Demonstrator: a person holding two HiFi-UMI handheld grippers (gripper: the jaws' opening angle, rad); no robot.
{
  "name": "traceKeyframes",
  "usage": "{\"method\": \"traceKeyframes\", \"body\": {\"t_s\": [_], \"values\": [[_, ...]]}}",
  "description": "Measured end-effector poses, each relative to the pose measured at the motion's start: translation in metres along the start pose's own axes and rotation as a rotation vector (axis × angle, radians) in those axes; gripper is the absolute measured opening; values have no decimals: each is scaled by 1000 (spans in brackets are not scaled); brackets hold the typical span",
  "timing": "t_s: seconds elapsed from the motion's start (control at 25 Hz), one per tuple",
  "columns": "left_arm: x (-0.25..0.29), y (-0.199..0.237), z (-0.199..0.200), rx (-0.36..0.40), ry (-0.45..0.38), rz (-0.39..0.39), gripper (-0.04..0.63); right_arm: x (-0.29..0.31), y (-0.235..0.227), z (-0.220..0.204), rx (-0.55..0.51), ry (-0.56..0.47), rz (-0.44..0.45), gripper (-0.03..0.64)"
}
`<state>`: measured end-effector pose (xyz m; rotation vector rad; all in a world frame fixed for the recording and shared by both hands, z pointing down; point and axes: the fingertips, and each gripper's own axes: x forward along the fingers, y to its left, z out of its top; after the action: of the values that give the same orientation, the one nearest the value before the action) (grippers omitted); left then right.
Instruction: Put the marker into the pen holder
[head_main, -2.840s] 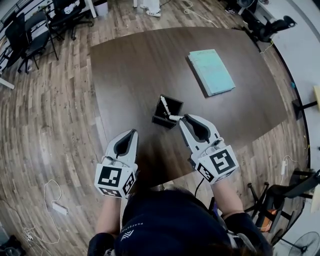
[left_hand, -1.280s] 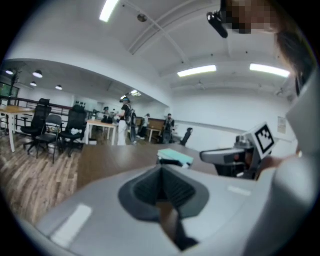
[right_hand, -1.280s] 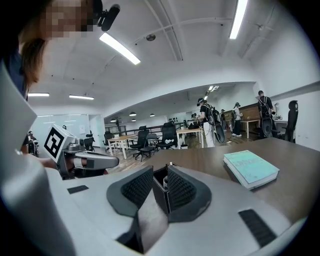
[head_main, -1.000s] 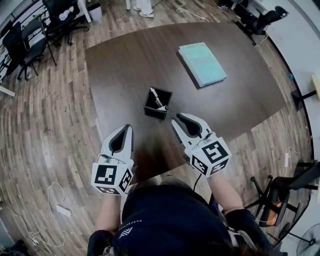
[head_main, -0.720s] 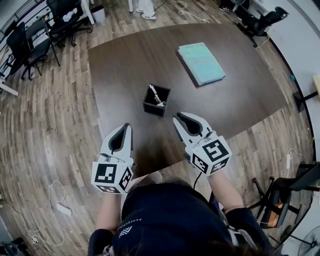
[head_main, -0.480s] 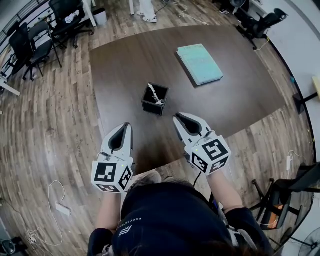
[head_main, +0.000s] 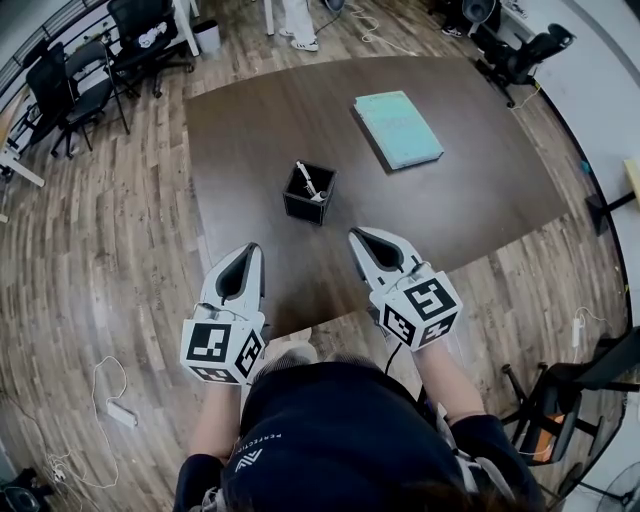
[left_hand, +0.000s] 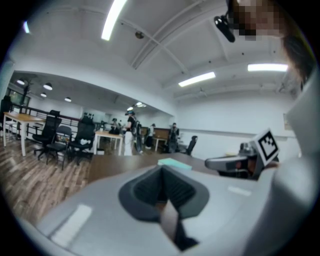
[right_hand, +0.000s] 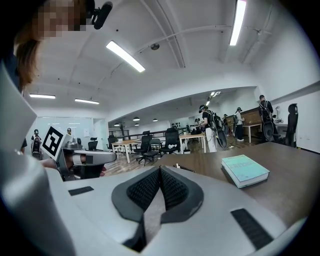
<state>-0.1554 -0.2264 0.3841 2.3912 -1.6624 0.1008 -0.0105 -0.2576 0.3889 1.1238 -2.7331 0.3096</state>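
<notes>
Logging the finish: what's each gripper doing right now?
Left gripper: closed, empty.
Right gripper: just closed, nothing between its jaws.

The left gripper (head_main: 252, 250) and right gripper (head_main: 358, 236) have pale grey, beak-shaped shells around dark, ribbed pads (right_hand: 145, 190). The left cube (head_main: 222, 350) and right cube (head_main: 420, 310) are white with black square markers. A black cable (head_main: 394, 364) runs beneath the right one. The person wears a dark navy top (head_main: 340, 420) with a small white logo (head_main: 258, 455).
</notes>
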Motion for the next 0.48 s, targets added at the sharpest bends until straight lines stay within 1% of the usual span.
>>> {"method": "traceKeyframes", "body": {"t_s": [0.28, 0.48], "values": [[-14, 3, -1, 1, -1, 16, 6, -3, 12, -2, -6, 8, 13, -2], [-21, 5, -5, -2, 6, 22, 6, -4, 17, -6, 21, 13, 15, -2]]}}
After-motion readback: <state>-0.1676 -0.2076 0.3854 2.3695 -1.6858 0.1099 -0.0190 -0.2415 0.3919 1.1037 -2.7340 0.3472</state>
